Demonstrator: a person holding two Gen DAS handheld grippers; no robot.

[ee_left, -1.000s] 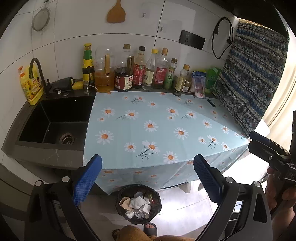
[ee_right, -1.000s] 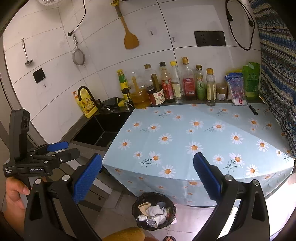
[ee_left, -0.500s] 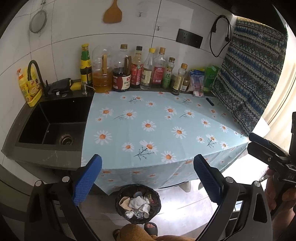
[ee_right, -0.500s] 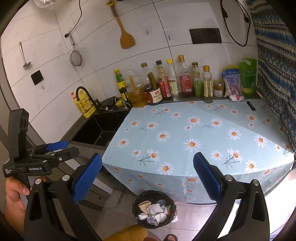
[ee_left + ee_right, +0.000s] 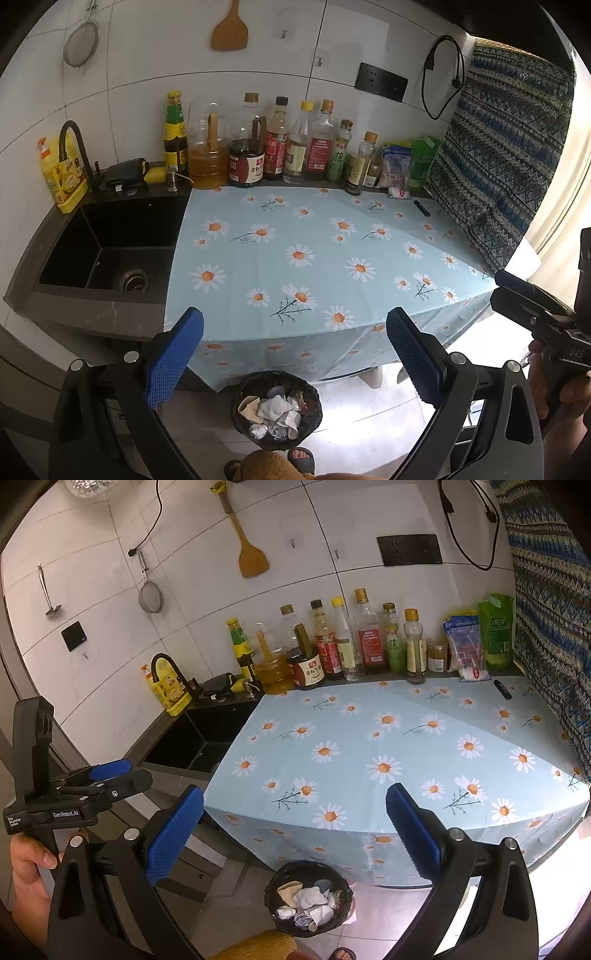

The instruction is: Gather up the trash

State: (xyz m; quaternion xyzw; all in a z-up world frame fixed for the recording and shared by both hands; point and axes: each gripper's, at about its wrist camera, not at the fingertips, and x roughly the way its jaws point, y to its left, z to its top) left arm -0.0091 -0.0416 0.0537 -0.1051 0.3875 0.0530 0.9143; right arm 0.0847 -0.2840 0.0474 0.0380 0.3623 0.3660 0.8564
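Note:
A black trash bin (image 5: pixel 276 410) lined with a dark bag stands on the floor under the counter's front edge, holding crumpled white paper, foil and wrappers; the right wrist view shows the bin (image 5: pixel 308 899) too. My left gripper (image 5: pixel 295 354) hovers open above and in front of it, with nothing between its blue pads. My right gripper (image 5: pixel 295 834) is open too and holds nothing. Each gripper shows in the other's view, the right gripper (image 5: pixel 517 295) at the far right and the left gripper (image 5: pixel 118 775) at the left, each held by a hand.
The counter wears a light blue daisy tablecloth (image 5: pixel 314 258). A row of sauce bottles (image 5: pixel 280 147) and snack bags (image 5: pixel 397 166) lines the back wall. A small black stick-like object (image 5: pixel 422 208) lies at the back right. A black sink (image 5: pixel 110 251) sits left, a patterned cloth (image 5: pixel 509 147) hangs right.
Almost nothing differs. Both grippers stay open and empty, and the views drift only slightly.

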